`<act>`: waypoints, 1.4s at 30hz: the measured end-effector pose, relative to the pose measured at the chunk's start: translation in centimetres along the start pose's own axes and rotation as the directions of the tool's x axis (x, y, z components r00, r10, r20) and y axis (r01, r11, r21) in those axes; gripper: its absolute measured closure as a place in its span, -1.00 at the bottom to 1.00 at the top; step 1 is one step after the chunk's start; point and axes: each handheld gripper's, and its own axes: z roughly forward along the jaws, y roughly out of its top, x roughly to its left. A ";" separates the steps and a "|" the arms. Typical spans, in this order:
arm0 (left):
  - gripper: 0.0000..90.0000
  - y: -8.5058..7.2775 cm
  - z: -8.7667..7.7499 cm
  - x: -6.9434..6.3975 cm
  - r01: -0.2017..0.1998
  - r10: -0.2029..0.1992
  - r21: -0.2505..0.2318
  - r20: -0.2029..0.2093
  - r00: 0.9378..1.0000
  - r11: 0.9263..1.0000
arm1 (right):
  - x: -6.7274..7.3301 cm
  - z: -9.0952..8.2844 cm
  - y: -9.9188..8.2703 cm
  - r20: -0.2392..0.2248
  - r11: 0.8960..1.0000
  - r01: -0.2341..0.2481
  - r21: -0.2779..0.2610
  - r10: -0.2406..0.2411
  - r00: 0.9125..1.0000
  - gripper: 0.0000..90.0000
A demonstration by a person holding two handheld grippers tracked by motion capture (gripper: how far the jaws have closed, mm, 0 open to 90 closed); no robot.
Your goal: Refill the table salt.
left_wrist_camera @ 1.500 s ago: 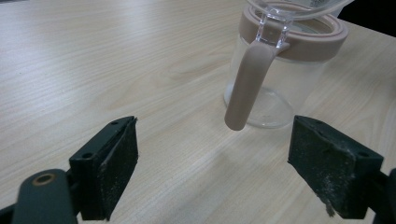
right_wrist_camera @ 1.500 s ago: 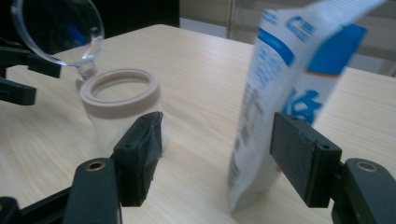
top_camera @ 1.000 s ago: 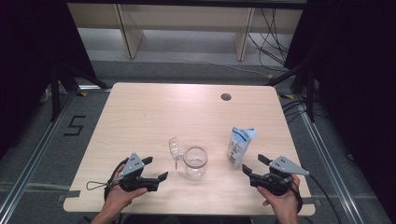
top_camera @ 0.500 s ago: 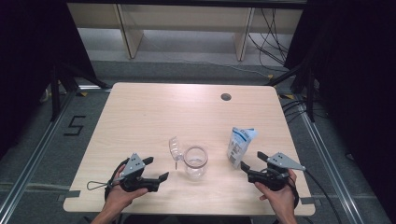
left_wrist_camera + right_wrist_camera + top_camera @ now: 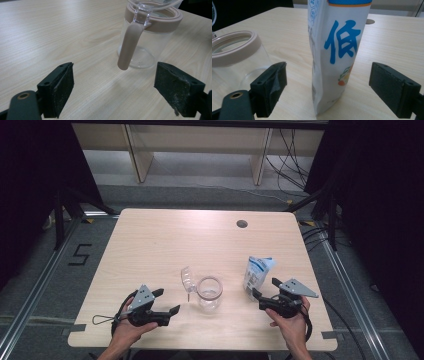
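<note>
Right gripper (image 5: 266,295) fingers just opened wide, astride upright pouch (image 5: 257,274) near worktop (image 5: 150,240) front right corner, untouched. Left gripper (image 5: 167,302) fingers open, facing clear jar (image 5: 209,294) at front edge.

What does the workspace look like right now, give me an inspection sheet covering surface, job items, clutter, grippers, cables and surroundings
Surface: light wooden table, round hole near the far edge.
Job's things: clear jar with beige rim, lid flipped open; white pouch with blue print standing upright.
Clutter: nothing seen.
Grippers: left gripper open, aimed at the jar; right gripper jaws just opened wide, either side of the pouch, not touching.
Cables: one trails from each gripper; more on the floor behind.
Surroundings: dark curtains, wooden shelving, a 5 taped on the floor.
</note>
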 end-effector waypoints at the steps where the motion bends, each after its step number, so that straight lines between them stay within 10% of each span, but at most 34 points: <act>1: -0.65 0.0 0.0 0.0 0.000 0.000 0.000 -0.001 1.000 1.000 | 0.3 -0.1 0.0 0.011 0.999 -0.042 0.029 0.041 0.999 -0.65; 29: -0.65 0.0 -0.1 0.0 -0.017 0.017 -0.001 0.005 1.000 1.000 | 0.6 4.6 -0.3 0.117 0.999 -0.038 0.001 0.037 0.992 -0.55; 33: -0.65 0.0 -0.1 0.0 -0.019 0.019 0.000 0.006 1.000 1.000 | 0.8 4.9 -0.5 0.111 0.994 -0.105 0.006 0.104 0.988 -0.55; 42: -0.65 0.0 -0.1 -0.1 -0.023 0.023 -0.001 0.006 1.000 1.000 | 0.3 5.2 -0.6 0.095 0.999 -0.040 -0.008 0.041 0.995 -0.51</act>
